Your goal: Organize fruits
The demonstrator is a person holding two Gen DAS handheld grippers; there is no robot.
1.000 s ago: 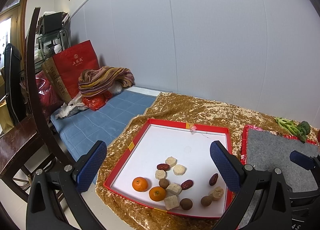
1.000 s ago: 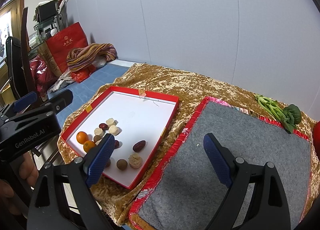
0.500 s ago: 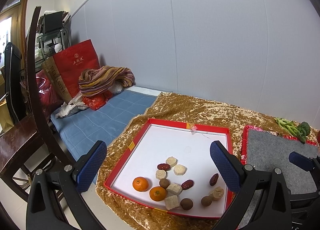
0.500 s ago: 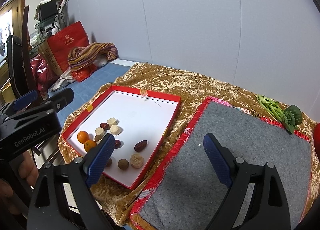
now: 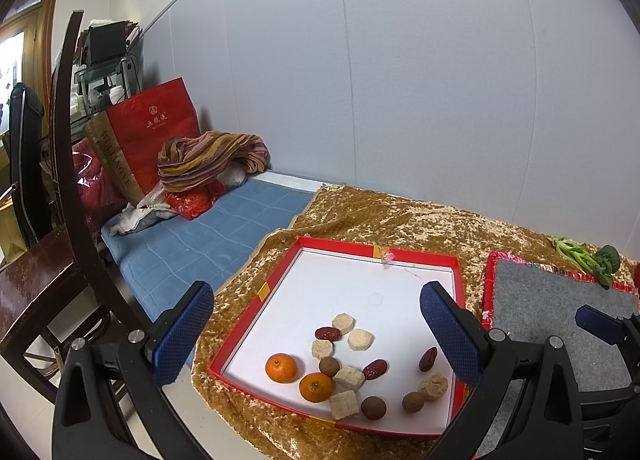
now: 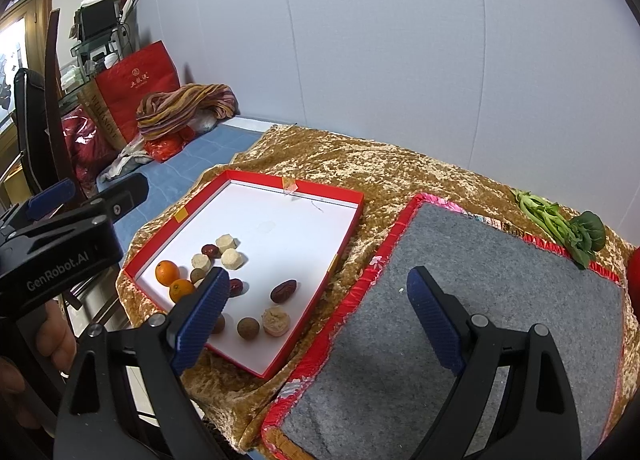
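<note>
Above the red tray (image 5: 280, 284), both the left gripper (image 5: 316, 336) and right gripper (image 6: 316, 320) hang wide open and empty, sorting unstarted; next comes reaching for a tangerine (image 5: 281, 367).

A shallow tray (image 5: 280, 274) is shown with red walls and a plain white floor, on which two bright orange mandarins (image 5: 281, 367), dark red dates (image 5: 375, 369), brown round fruits (image 5: 373, 407) and pale beige pieces (image 5: 360, 339) are seen. It is set on a crinkled gold cloth (image 5: 380, 216), beside a grey felt mat (image 6: 500, 300) edged in red flowered trim and a green leafy vegetable (image 6: 568, 226). Blue dimpled pads (image 6: 202, 314) are carried on black gripper frames, and a red bag (image 5: 160, 132), a scarf (image 5: 208, 158) striped in brown, yellow and pink, and a blue quilted mat (image 5: 192, 240) are seen before a pale grey wall (image 5: 440, 80).
</note>
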